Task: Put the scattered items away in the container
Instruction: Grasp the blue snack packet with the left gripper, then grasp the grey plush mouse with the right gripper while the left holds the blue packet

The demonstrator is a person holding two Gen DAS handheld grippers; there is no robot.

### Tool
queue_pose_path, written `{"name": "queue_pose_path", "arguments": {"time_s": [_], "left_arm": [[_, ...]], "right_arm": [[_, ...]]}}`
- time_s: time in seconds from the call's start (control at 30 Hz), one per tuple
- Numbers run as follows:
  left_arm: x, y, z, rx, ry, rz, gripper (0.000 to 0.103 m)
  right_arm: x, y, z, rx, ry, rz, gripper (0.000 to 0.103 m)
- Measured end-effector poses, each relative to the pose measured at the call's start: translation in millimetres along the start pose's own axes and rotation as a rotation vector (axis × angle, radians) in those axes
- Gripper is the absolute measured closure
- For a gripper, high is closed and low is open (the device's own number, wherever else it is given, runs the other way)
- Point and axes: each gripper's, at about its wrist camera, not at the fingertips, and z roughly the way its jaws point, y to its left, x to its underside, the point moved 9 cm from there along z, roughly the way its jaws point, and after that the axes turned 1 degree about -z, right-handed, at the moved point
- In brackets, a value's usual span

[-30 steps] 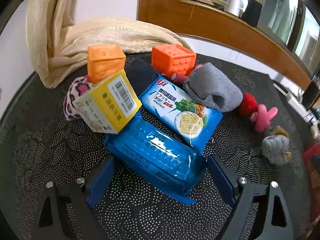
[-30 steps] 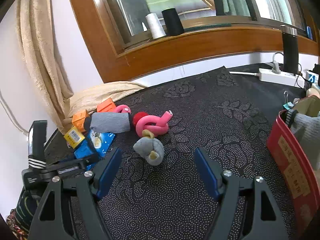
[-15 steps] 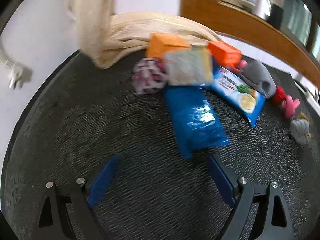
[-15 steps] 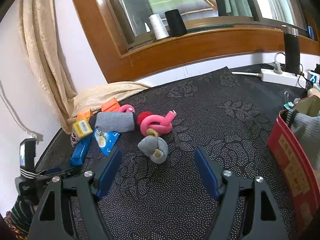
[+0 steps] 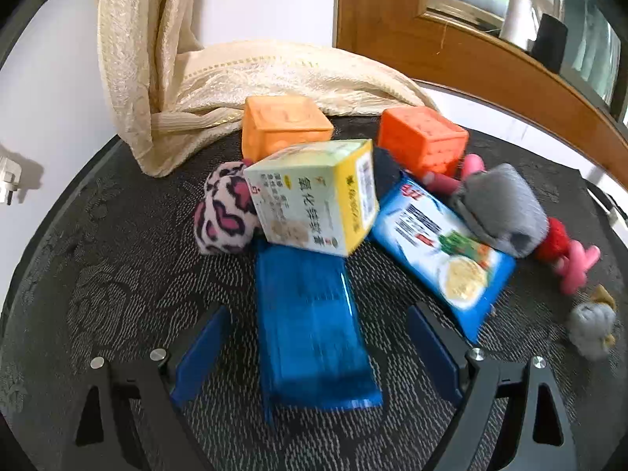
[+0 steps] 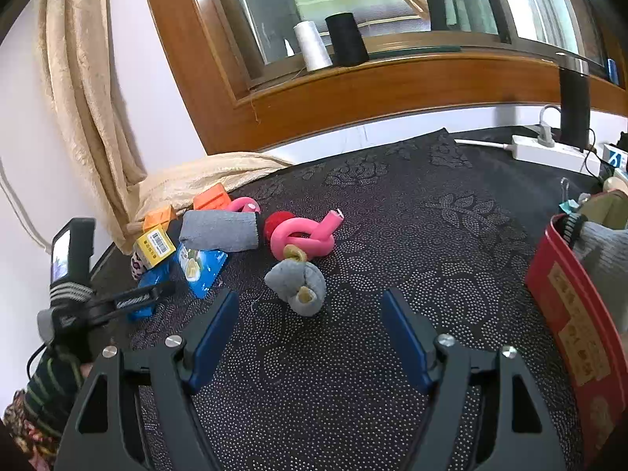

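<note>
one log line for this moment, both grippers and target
left hand-held gripper: open, straddling blue packet | right hand-held gripper: open, empty, near grey sock ball | red container: right edge

This is a home, a lived-in room by a window. A cream curtain [image 6: 82, 90] hangs down and pools on the surface [image 6: 392, 216], which wears a dark floral cloth. Two thread spools [image 6: 329, 41] stand on the wooden window frame [image 6: 353, 90]. A power strip [image 6: 549, 149] lies by the wall, and socks [image 6: 219, 229], snacks [image 5: 439, 247] and toy blocks [image 5: 282, 125] lie scattered about.
</note>
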Motion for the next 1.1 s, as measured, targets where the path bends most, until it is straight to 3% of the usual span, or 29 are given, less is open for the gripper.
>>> {"name": "queue_pose_path", "arguments": {"time_s": [0.03, 0.07, 0.1, 0.13, 0.17, 0.37, 0.57, 0.73, 0.9, 1.0, 1.1], "left_arm": [[-2, 2, 6, 0.011, 0.005, -0.007, 0.013], [-5, 5, 12, 0.023, 0.009, -0.014, 0.022], [-7, 4, 8, 0.056, -0.008, -0.023, 0.035], [-9, 7, 10, 0.064, -0.012, -0.020, 0.055], [-12, 10, 12, 0.073, -0.015, -0.018, 0.057], [-4, -4, -3, 0.178, 0.000, 0.017, 0.059], [13, -49, -42, 0.316, -0.021, 0.106, 0.059], [24, -75, -66, 0.405, -0.028, 0.174, 0.059], [21, -71, -68, 0.416, -0.031, 0.152, 0.059], [17, -67, -66, 0.415, -0.037, 0.138, 0.059], [19, -70, -68, 0.416, -0.041, 0.128, 0.059]], "right_arm": [[1, -1, 2, 0.001, 0.005, 0.000, 0.025], [1, -1, 3, 0.001, 0.012, 0.002, 0.025], [2, -2, 5, 0.000, 0.018, 0.005, 0.025], [2, -3, 6, -0.001, 0.025, 0.008, 0.025], [3, -3, 8, -0.001, 0.030, 0.009, 0.025], [3, -4, 8, 0.013, 0.024, -0.008, 0.025], [2, -9, 13, 0.021, 0.028, -0.004, 0.025], [6, -2, 32, 0.016, 0.109, 0.001, 0.025], [1, 11, 55, 0.020, 0.128, -0.053, 0.025], [-1, 10, 74, -0.045, 0.155, 0.000, 0.026], [2, 9, 82, -0.063, 0.192, 0.022, 0.044]]}}
